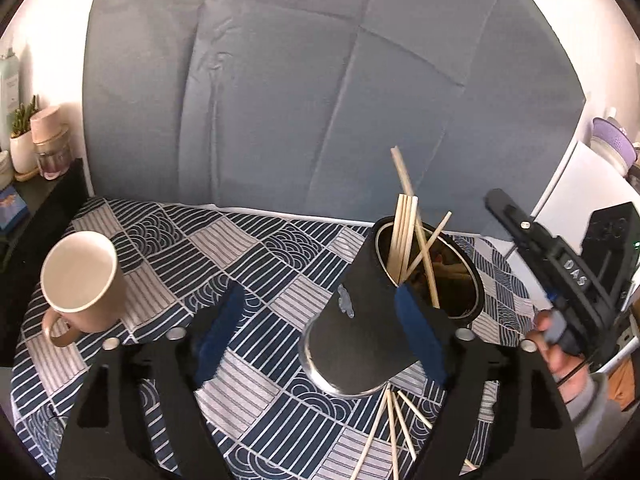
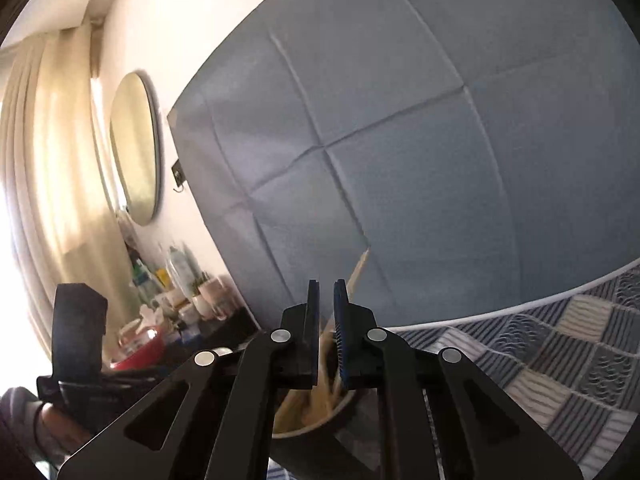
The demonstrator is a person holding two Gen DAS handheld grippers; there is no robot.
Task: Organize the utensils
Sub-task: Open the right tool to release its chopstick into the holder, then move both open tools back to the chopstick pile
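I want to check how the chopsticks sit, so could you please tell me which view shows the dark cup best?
The left wrist view: the dark cup shows rim, wall and base, with chopsticks inside. The right wrist view shows only part of its rim, blurred, behind the right claw.

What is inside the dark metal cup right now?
The cup holds a bundle of wooden chopsticks, some upright, some leaning across the mouth. Their lower ends and the cup's bottom are hidden by its wall. More chopsticks lie on the tablecloth in front of it.
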